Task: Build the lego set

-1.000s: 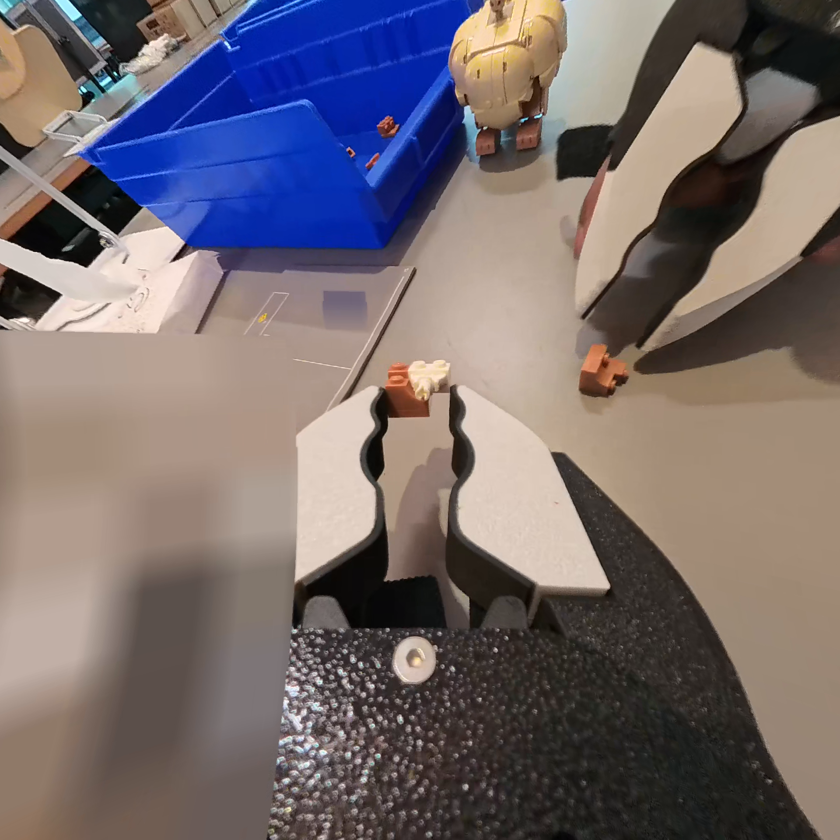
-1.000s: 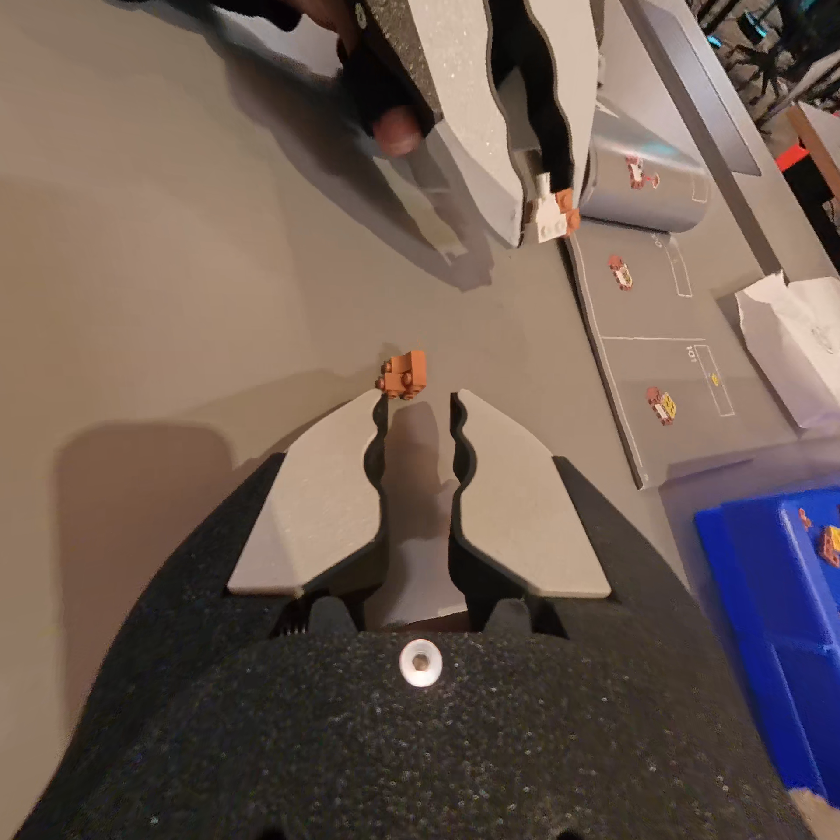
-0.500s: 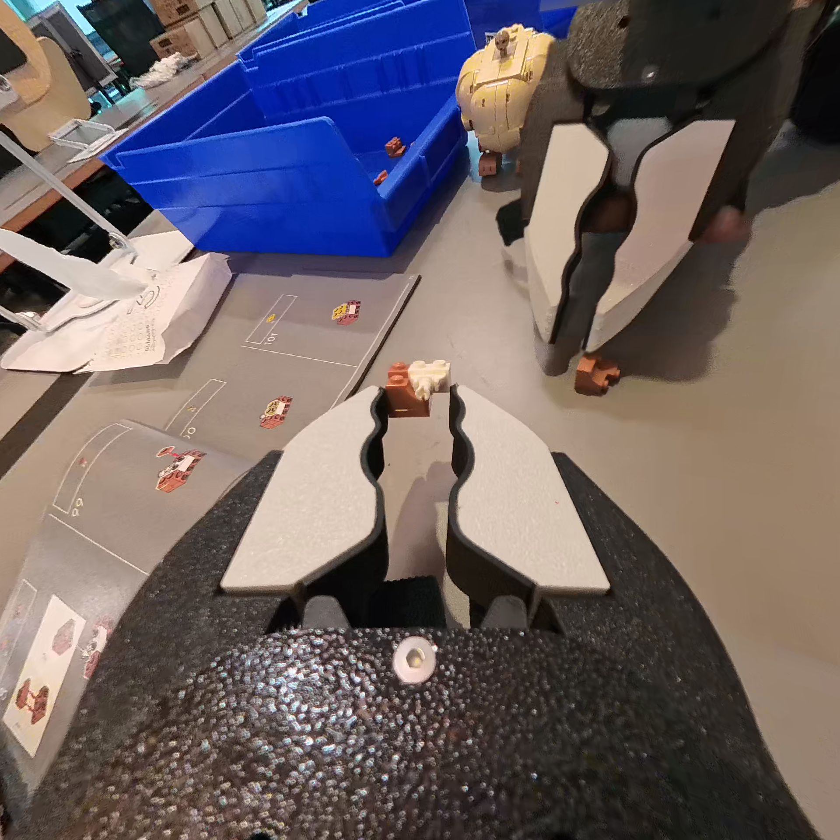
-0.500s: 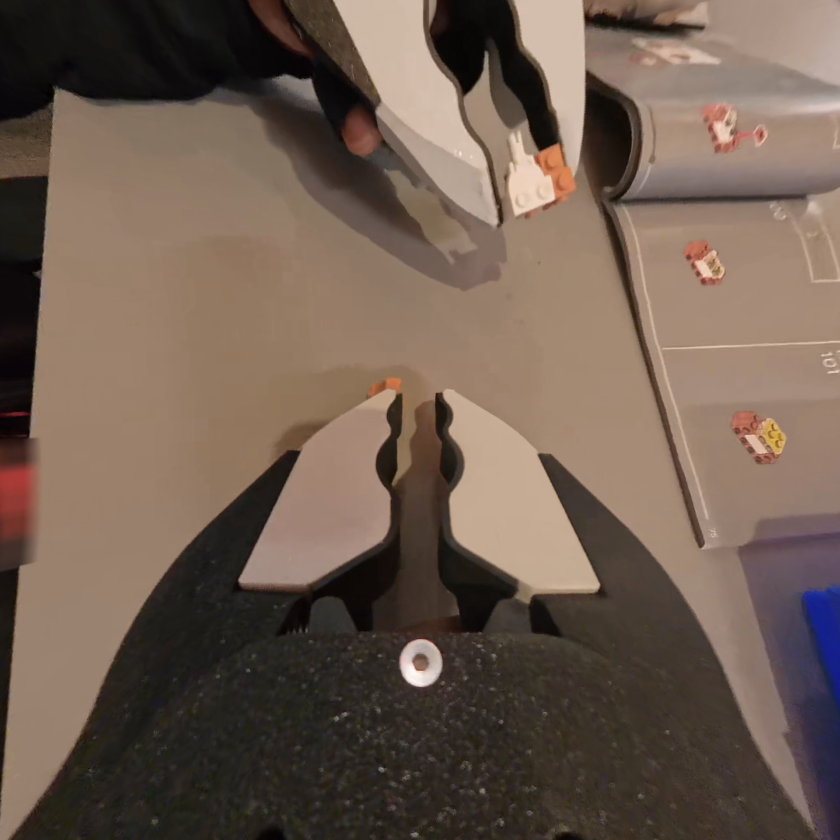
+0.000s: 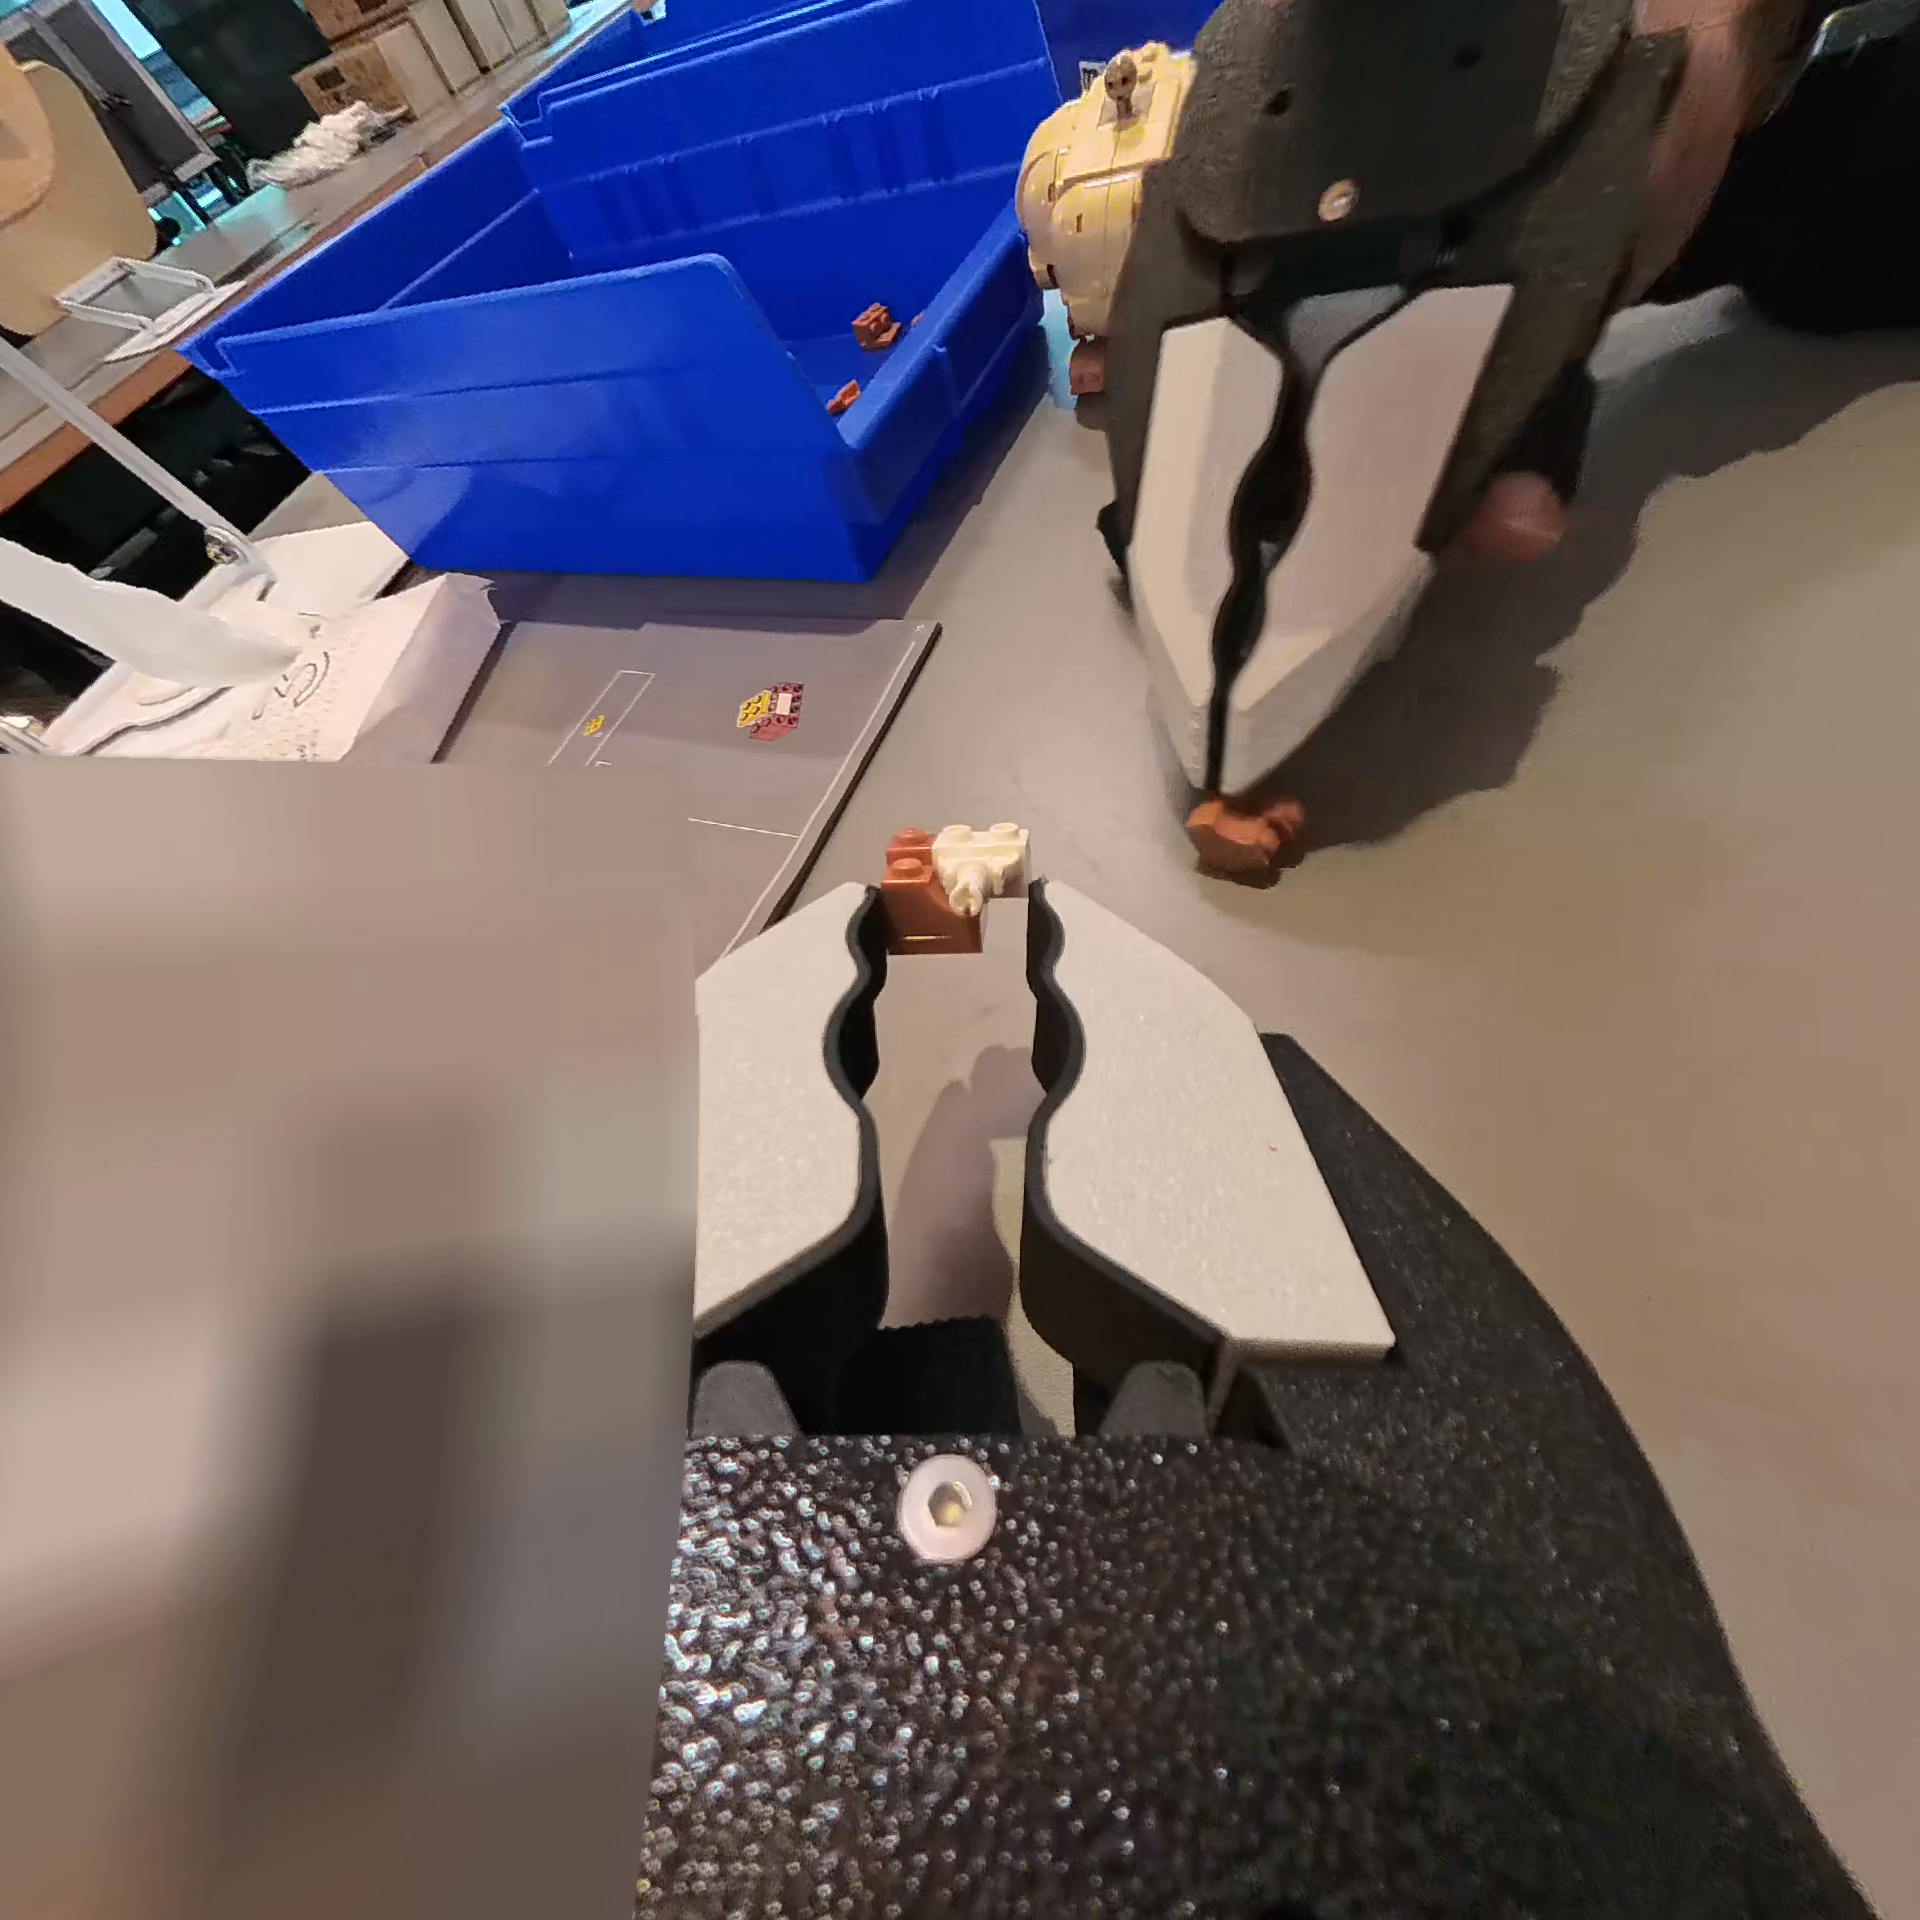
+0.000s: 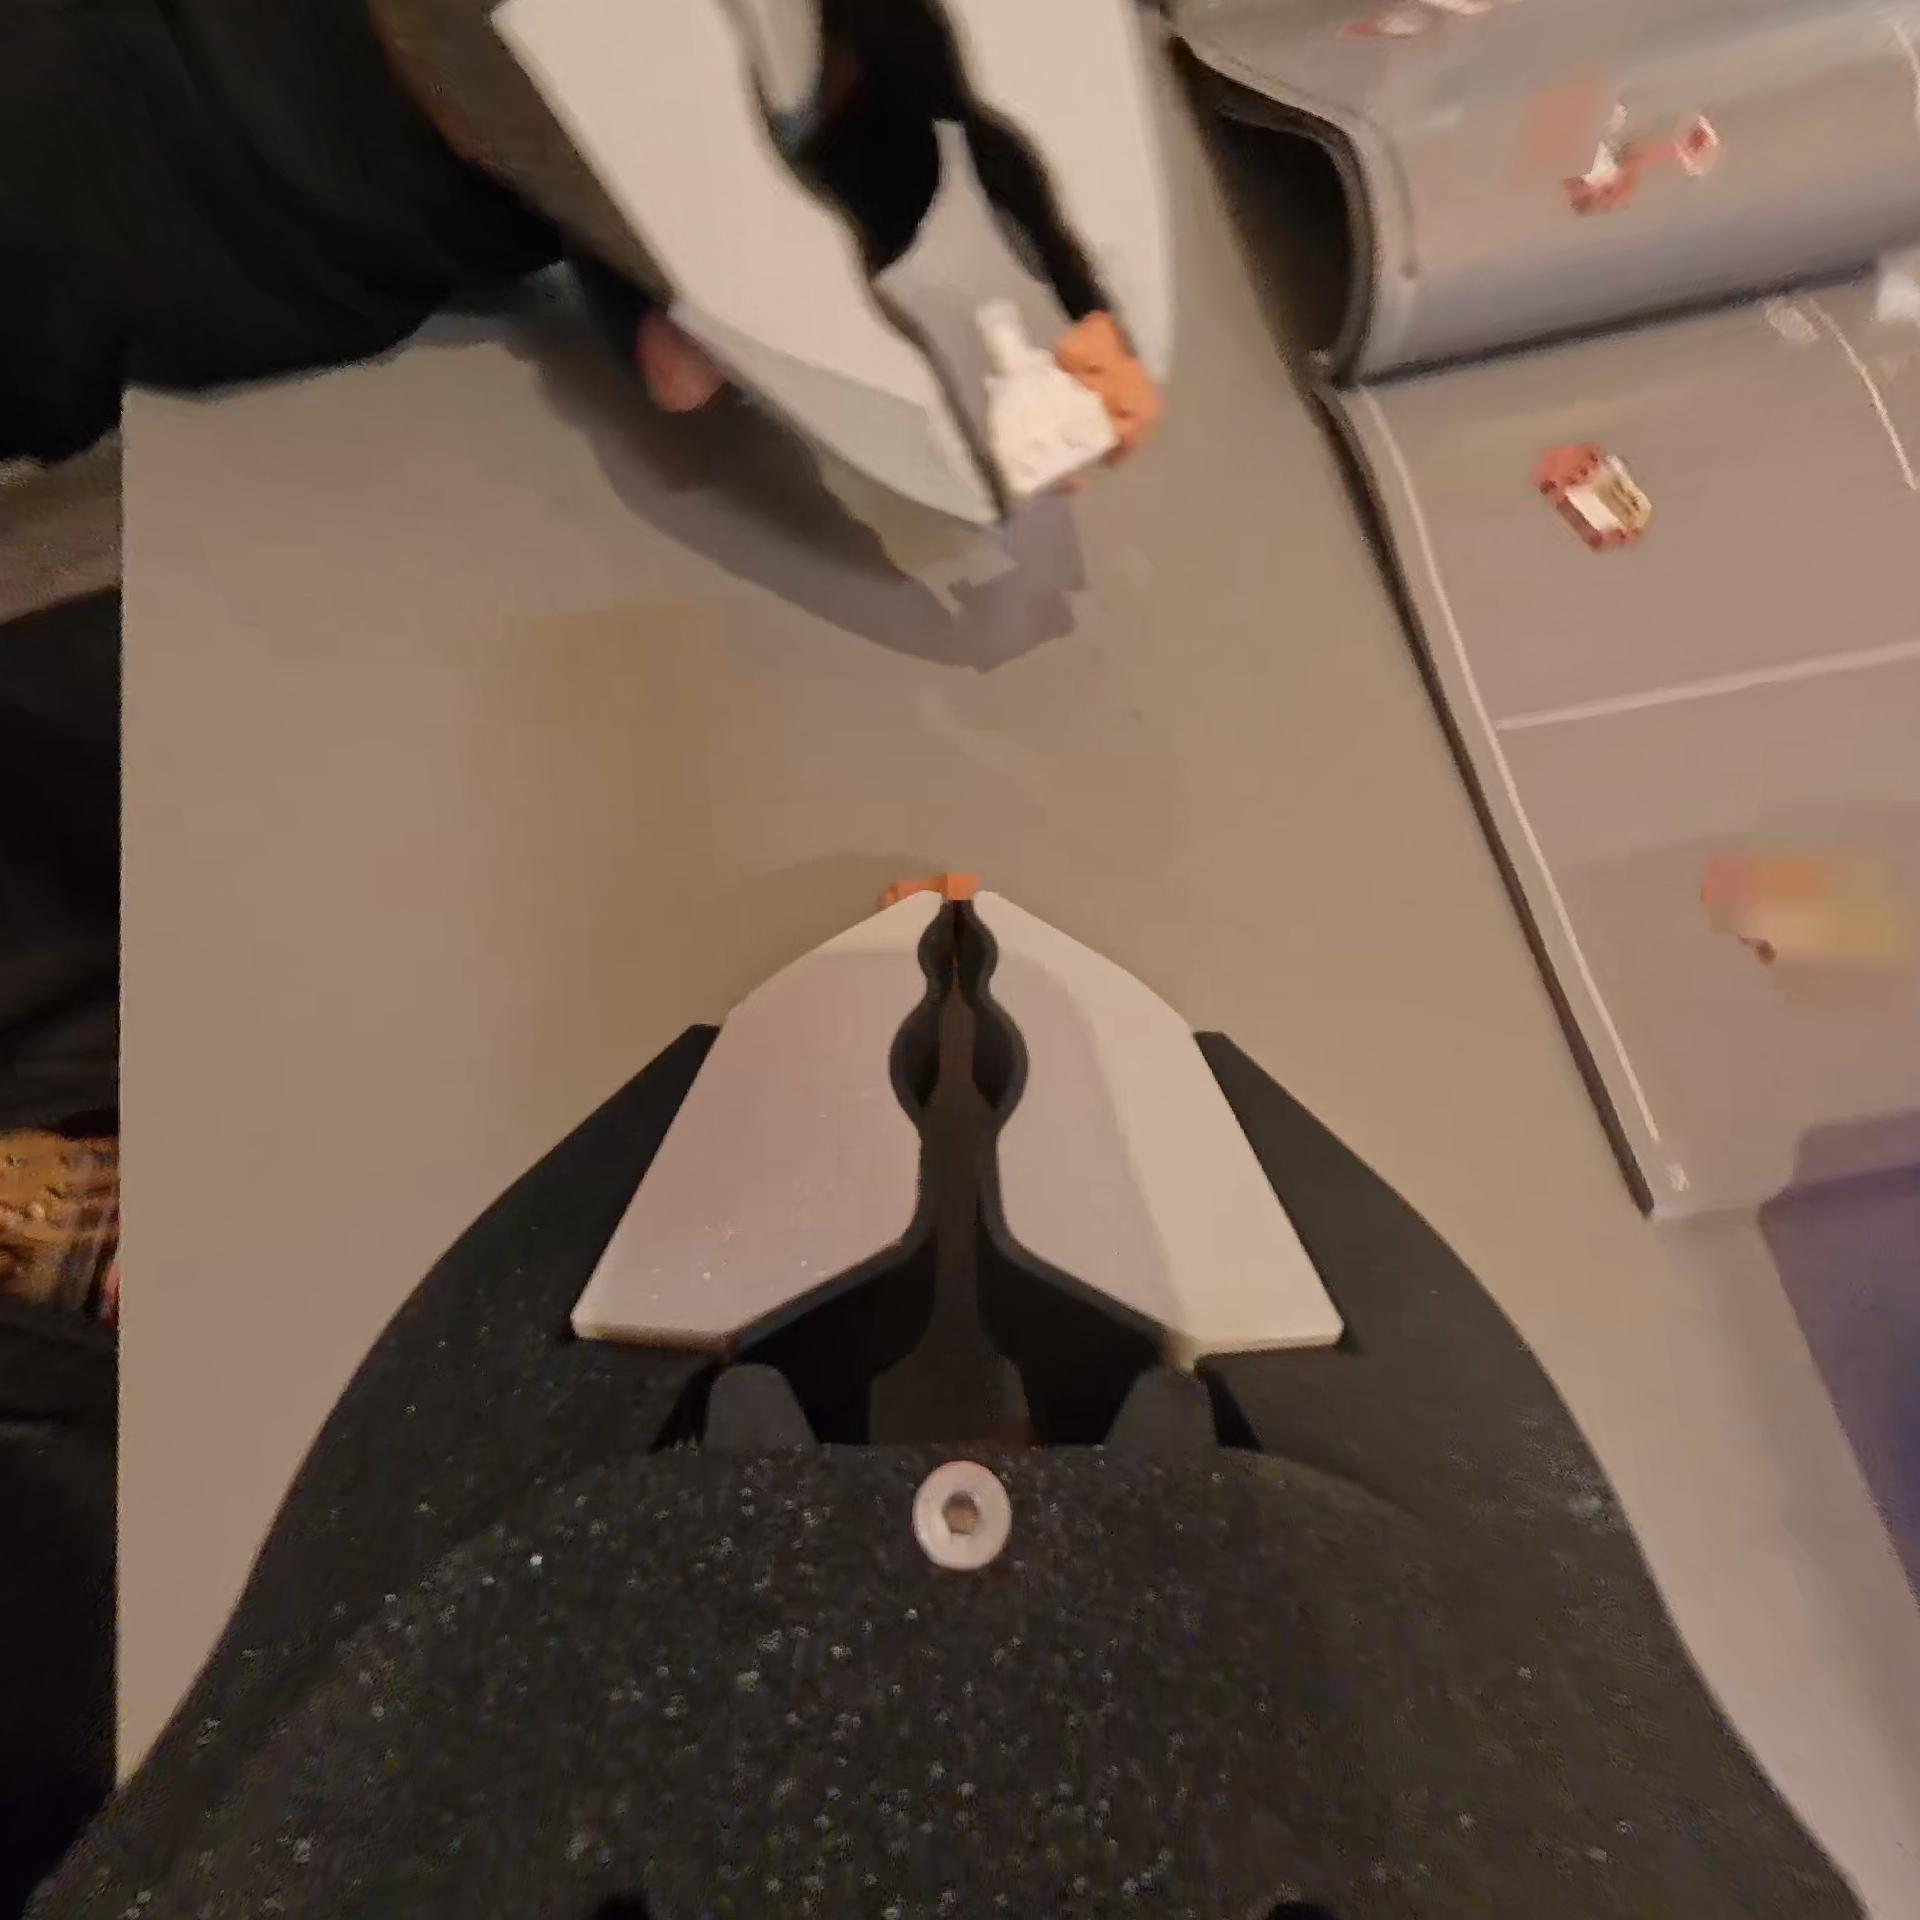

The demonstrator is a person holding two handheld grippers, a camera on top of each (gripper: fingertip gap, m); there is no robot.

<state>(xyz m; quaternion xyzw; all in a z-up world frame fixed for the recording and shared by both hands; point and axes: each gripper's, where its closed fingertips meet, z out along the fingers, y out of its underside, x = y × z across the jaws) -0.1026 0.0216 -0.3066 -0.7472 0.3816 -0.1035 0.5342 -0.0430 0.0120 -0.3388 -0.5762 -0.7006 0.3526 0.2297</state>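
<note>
At the far left, crumpled white paper (image 5: 312, 665) lies on the table edge. Behind it stands a blue bin (image 5: 582, 416) with a few small brown pieces (image 5: 873, 327) on its floor. In front of the bin lies a grey printed sheet (image 5: 727, 665), flat on the table.

The left gripper (image 5: 956, 904) is clamped on a small brick pair (image 5: 940, 894), one part brown and one white. One pad presses the brown side and the other the white corner, and the pair is off the table. I judge that the hold is only at the very tips, so it needs steady pressure and no twisting.

Farther right, a cream toy figure (image 5: 1091, 197) stands partly behind the right gripper (image 5: 1221, 779). Its fingertips meet and rest on top of a loose brown piece (image 5: 1242, 836) on the table. Whether a thin part is caught between them, I cannot tell.

The table (image 5: 1558, 1039) is plain, matte grey. The room behind looks like a workshop with boxes.
</note>
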